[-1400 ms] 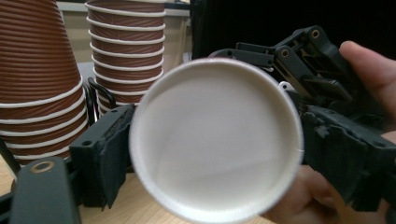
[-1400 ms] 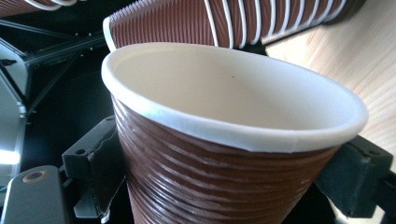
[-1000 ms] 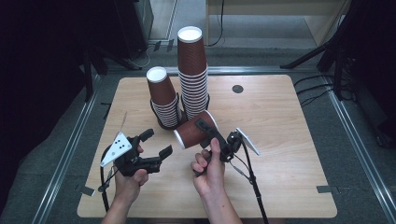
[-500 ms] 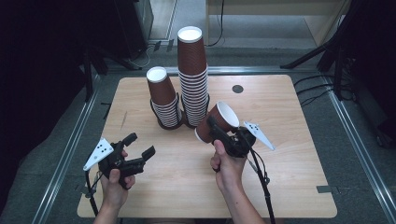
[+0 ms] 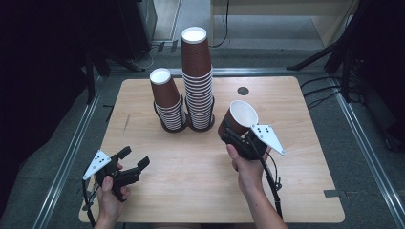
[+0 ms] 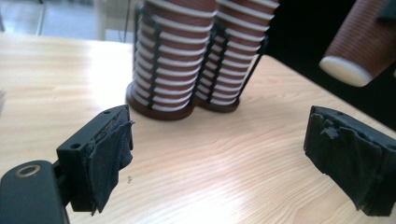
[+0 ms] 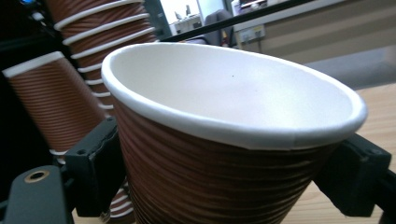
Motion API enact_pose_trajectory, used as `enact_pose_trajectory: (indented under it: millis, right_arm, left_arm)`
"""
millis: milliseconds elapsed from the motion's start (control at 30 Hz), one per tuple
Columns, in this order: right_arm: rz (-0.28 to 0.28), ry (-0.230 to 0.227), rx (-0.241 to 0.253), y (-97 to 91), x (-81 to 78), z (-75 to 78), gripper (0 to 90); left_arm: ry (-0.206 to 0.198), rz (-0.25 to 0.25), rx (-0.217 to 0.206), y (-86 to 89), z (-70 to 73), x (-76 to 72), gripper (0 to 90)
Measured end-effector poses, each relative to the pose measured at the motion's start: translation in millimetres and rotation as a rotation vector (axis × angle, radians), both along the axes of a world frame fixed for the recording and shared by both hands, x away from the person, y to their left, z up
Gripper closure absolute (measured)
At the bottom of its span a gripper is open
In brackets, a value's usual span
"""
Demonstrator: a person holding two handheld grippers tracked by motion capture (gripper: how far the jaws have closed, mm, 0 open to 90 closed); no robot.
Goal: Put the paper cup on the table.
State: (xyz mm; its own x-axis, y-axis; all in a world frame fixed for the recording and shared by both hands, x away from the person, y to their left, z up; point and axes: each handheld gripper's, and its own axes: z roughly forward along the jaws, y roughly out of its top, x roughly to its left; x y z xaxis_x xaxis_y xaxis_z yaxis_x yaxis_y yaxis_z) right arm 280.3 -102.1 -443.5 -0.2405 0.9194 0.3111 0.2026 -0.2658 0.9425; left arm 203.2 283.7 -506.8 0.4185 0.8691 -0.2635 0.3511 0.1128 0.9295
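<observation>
My right gripper (image 5: 234, 135) is shut on a single brown ribbed paper cup (image 5: 237, 118), held mouth-up and tilted just right of the stacks; in the right gripper view the cup (image 7: 224, 140) sits squeezed between both jaws. Two stacks of upside-down brown cups stand in black wire holders at the table's middle back: a shorter leaning stack (image 5: 166, 99) and a taller stack (image 5: 197, 74). My left gripper (image 5: 133, 159) hovers open near the front left corner. The left gripper view looks between its parted pads (image 6: 112, 149) at both stacks (image 6: 196, 56) and the held cup's base (image 6: 355, 46).
The wooden table (image 5: 191, 181) has a round cable hole (image 5: 243, 90) at the back right. Metal rails run along both sides, and black stand legs (image 5: 329, 52) cross the floor at the back right. Cables trail from each gripper.
My right gripper lifted the cup from lying near the stacks, turned it mouth-up and carried it right. My left gripper drew back toward the front left corner.
</observation>
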Motion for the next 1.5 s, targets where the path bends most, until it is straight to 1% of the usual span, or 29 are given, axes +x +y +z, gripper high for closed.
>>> enact_pose_trajectory:
  millis: [67, 100, 133, 167, 233, 267, 300, 333, 367, 400, 433, 533, 567, 733, 833, 900, 933, 967, 1067, 1133, 1167, 1200, 1233, 1267, 1300, 1333, 1367, 1433, 1500]
  right_arm:
    - [-0.007, -0.023, -0.040, -5.8, 2.0, 0.3, 12.8]
    - [-0.017, -0.048, -0.070, -9.4, 3.5, 0.3, 12.8]
    - [-0.017, -0.048, -0.070, -9.4, 3.5, 0.3, 12.8]
    - [-0.020, -0.067, -0.083, -11.3, 4.5, -0.1, 12.8]
    - [-0.029, -0.103, -0.146, -14.8, 6.6, 0.2, 12.8]
    - [-0.029, -0.103, -0.146, -14.8, 6.6, 0.2, 12.8]
    - [-0.033, -0.124, -0.177, -15.1, 6.7, -0.1, 12.8]
    - [-0.047, -0.162, -0.222, -16.4, 6.9, -1.4, 12.8]
    - [-0.049, -0.176, -0.242, -17.3, 7.6, -2.3, 12.8]
    - [-0.049, -0.176, -0.242, -17.3, 7.6, -2.3, 12.8]
    - [-0.059, -0.191, -0.280, -20.1, 10.0, -5.3, 12.8]
    - [-0.067, -0.182, -0.284, -24.2, 12.8, -8.3, 12.8]
    - [-0.074, -0.170, -0.287, -28.0, 15.2, -11.0, 12.8]
    - [-0.083, -0.184, -0.315, -35.7, 19.7, -15.7, 12.8]
    - [-0.104, -0.179, -0.323, -41.1, 24.7, -19.2, 12.9]
    - [-0.126, -0.166, -0.326, -47.2, 31.2, -23.0, 12.9]
    - [-0.126, -0.166, -0.326, -47.2, 31.2, -23.0, 12.9]
    - [-0.150, -0.149, -0.325, -53.0, 37.5, -28.0, 12.9]
    - [-0.163, -0.141, -0.367, -60.6, 46.6, -37.6, 12.9]
    - [-0.162, -0.127, -0.377, -65.1, 51.3, -44.5, 12.8]
    - [-0.162, -0.127, -0.377, -65.1, 51.3, -44.5, 12.8]
    - [-0.154, -0.130, -0.364, -69.9, 55.2, -51.2, 12.8]
    - [-0.149, -0.124, -0.356, -71.5, 56.6, -54.6, 12.7]
    - [-0.149, -0.124, -0.356, -71.5, 56.6, -54.6, 12.7]
    - [-0.147, -0.123, -0.363, -73.4, 59.5, -61.5, 12.7]
    - [-0.144, -0.125, -0.364, -73.6, 60.6, -65.1, 12.7]
    - [-0.141, -0.120, -0.370, -73.7, 61.5, -68.6, 12.7]
    - [-0.144, -0.095, -0.370, -72.8, 63.9, -74.8, 12.6]
    - [-0.157, -0.081, -0.381, -71.5, 66.5, -78.4, 12.6]
  left_arm:
    - [0.010, 0.011, 0.010, 4.1, -4.3, -1.0, 8.3]
    - [0.016, 0.029, 0.013, 8.1, -8.4, -2.5, 8.3]
    - [0.016, 0.029, 0.013, 8.1, -8.4, -2.5, 8.4]
    - [0.021, 0.038, 0.013, 11.1, -10.3, -3.5, 8.4]
    - [0.024, 0.059, 0.028, 16.9, -13.3, -7.2, 8.3]
    - [0.024, 0.059, 0.028, 16.9, -13.3, -7.2, 8.3]
    - [0.026, 0.067, 0.042, 18.6, -14.7, -8.9, 8.3]
    - [0.032, 0.073, 0.076, 22.4, -18.4, -11.6, 8.3]
    - [0.041, 0.076, 0.088, 24.7, -20.5, -12.6, 8.3]
    - [0.041, 0.076, 0.088, 24.7, -20.5, -12.6, 8.3]
    - [0.054, 0.085, 0.084, 28.8, -24.5, -14.6, 8.3]
    - [0.064, 0.092, 0.085, 31.5, -27.5, -15.7, 8.3]
    - [0.070, 0.095, 0.082, 33.4, -29.3, -15.5, 8.3]
    - [0.080, 0.107, 0.094, 37.3, -31.7, -14.8, 8.3]
    - [0.091, 0.118, 0.095, 40.4, -35.2, -14.5, 8.3]
    - [0.100, 0.113, 0.090, 40.9, -36.8, -13.4, 8.3]
    - [0.100, 0.113, 0.090, 40.9, -36.8, -13.4, 8.3]
    - [0.101, 0.109, 0.088, 41.0, -37.6, -12.4, 8.3]
    - [0.102, 0.111, 0.091, 40.9, -38.7, -11.6, 8.3]
    - [0.104, 0.112, 0.082, 41.9, -39.6, -11.3, 8.3]
    - [0.104, 0.112, 0.082, 41.9, -39.6, -11.3, 8.3]
    - [0.104, 0.115, 0.069, 43.3, -39.7, -11.5, 8.3]
    - [0.104, 0.117, 0.065, 44.2, -40.1, -11.5, 8.3]
    - [0.104, 0.117, 0.065, 44.2, -40.1, -11.5, 8.3]
    - [0.106, 0.119, 0.055, 45.6, -40.6, -11.5, 8.3]
    - [0.105, 0.120, 0.050, 45.9, -40.7, -11.5, 8.3]
    - [0.105, 0.124, 0.048, 45.9, -40.9, -11.5, 8.3]
    - [0.106, 0.127, 0.049, 46.0, -41.2, -11.2, 8.3]
    - [0.107, 0.128, 0.045, 45.9, -41.5, -10.8, 8.3]
